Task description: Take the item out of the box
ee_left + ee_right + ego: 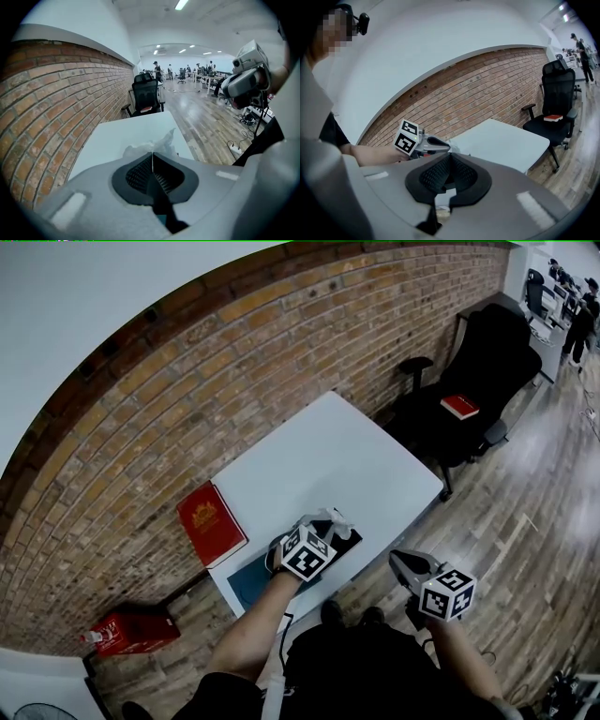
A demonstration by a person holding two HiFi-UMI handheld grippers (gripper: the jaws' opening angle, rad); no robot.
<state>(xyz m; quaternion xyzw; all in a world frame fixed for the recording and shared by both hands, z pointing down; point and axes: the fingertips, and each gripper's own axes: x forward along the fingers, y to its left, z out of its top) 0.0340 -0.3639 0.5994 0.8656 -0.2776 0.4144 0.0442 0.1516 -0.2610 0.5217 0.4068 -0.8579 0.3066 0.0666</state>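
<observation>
Left gripper view: left claw point(153, 153) tight on crumpled clear plastic point(164, 142); right claw point(451, 155) together, empty

White table point(347, 460) along a brick wall point(141, 427)
A red book point(211, 522) lies flat at the table's left end, on the wall side. A dark, shallow box point(251, 580) sits at the near left corner. The right half is bare.

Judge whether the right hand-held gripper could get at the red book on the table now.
Probably not directly: the left hand-held gripper, shut on a crumpled white item, and its forearm sit between the right hand-held gripper and the red book.
</observation>
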